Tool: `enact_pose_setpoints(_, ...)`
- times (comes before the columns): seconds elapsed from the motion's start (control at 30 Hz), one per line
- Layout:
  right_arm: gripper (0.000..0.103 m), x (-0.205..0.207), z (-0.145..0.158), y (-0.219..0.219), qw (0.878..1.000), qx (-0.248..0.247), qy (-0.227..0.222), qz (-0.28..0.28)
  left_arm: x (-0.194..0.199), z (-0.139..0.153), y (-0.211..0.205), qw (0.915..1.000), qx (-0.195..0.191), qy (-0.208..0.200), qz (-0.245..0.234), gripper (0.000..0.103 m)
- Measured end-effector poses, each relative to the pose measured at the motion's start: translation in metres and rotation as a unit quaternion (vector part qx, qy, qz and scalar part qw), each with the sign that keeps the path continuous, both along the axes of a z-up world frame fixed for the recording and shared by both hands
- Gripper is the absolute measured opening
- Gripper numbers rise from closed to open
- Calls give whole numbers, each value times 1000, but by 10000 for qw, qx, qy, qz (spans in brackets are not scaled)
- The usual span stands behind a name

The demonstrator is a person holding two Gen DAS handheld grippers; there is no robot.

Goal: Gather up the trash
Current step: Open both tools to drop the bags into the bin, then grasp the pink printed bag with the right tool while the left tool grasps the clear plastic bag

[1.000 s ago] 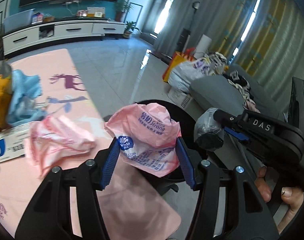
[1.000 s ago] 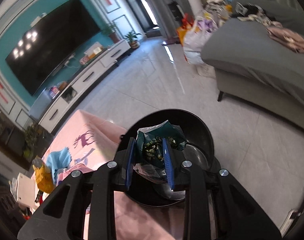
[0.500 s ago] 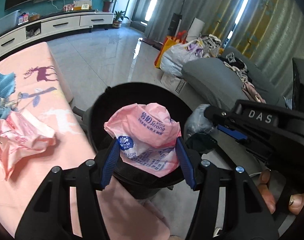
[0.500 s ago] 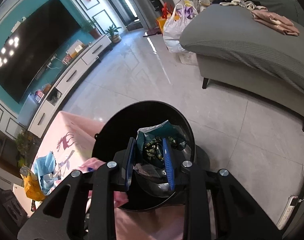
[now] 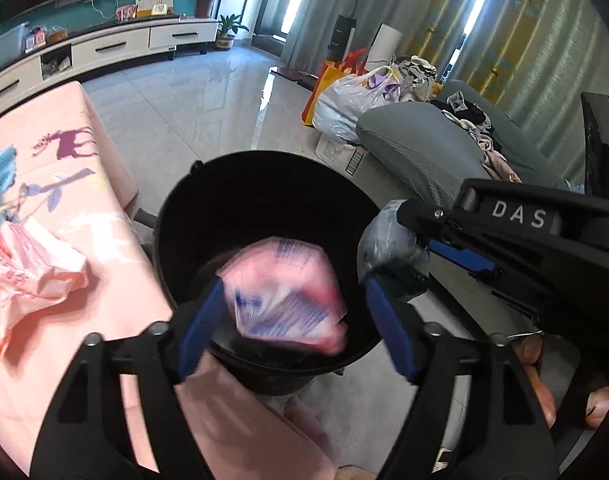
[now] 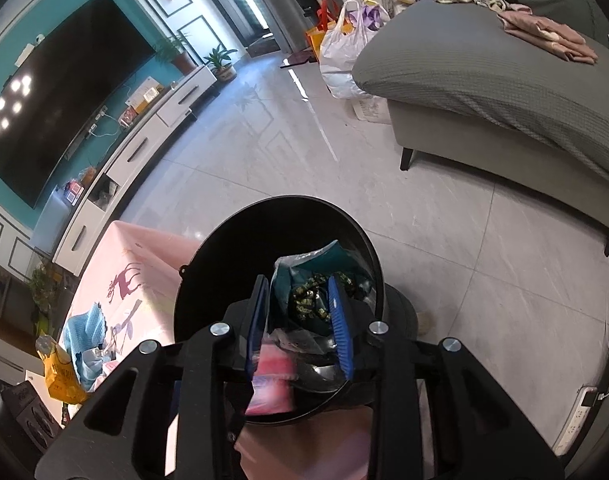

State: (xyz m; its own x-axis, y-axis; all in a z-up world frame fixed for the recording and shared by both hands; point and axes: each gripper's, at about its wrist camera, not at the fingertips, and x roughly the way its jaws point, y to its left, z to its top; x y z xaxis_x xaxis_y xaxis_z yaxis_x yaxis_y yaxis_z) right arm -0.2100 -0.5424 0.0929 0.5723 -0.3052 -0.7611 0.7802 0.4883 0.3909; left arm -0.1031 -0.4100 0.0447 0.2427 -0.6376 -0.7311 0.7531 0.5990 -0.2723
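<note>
A black round trash bin [image 5: 264, 184] stands on the floor beside the pink table [image 5: 64, 184]. My left gripper [image 5: 296, 312] is open over the bin's near rim. A pink tissue wrapper [image 5: 284, 300] is blurred between its fingers and drops into the bin; it also shows in the right wrist view [image 6: 272, 384]. My right gripper [image 6: 300, 328] is shut on a dark green crumpled snack wrapper [image 6: 308, 288] and holds it over the bin [image 6: 232, 248]. In the left wrist view the right gripper [image 5: 416, 240] comes in from the right over the rim.
Another pink wrapper [image 5: 28, 276], a blue cloth [image 6: 84, 328] and a yellow bag [image 6: 60, 372] lie on the table. A grey sofa [image 6: 504, 88] with clothes stands at the right. Plastic bags [image 5: 352, 96] sit on the tiled floor. A white TV cabinet [image 5: 104, 48] lines the far wall.
My left gripper opened and let go of the pink wrapper, which now falls into the bin. Both grippers moved closer over the bin. The right gripper still holds the green wrapper.
</note>
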Motion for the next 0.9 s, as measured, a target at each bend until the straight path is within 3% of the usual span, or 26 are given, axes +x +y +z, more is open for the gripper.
enact_pose_setpoints(0.07,46,-1,3,3,10000,-57,-46,7,0,5,6,9999,1,-122,77,93)
enact_pose_setpoints(0.27,75,4,25,21,9989,-355,-275,159,6,29,46,9986,-257,-305,334,100)
enact_pose_setpoints(0.53,97,38,63,82,9899,-863,-604,950,31,55,154,9897,-385,-449,1305,100)
enact_pose_setpoints(0.7,99,74,79,138,9725,-1214,-658,1878,53,57,241,9734,-152,-601,2205,100)
enact_pose_setpoints(0.8,100,96,81,168,9621,-1246,-697,2323,70,56,301,9577,13,-703,2791,100)
enact_pose_setpoints(0.9,100,117,75,191,9552,-1126,-668,2655,92,53,357,9364,169,-752,3424,100)
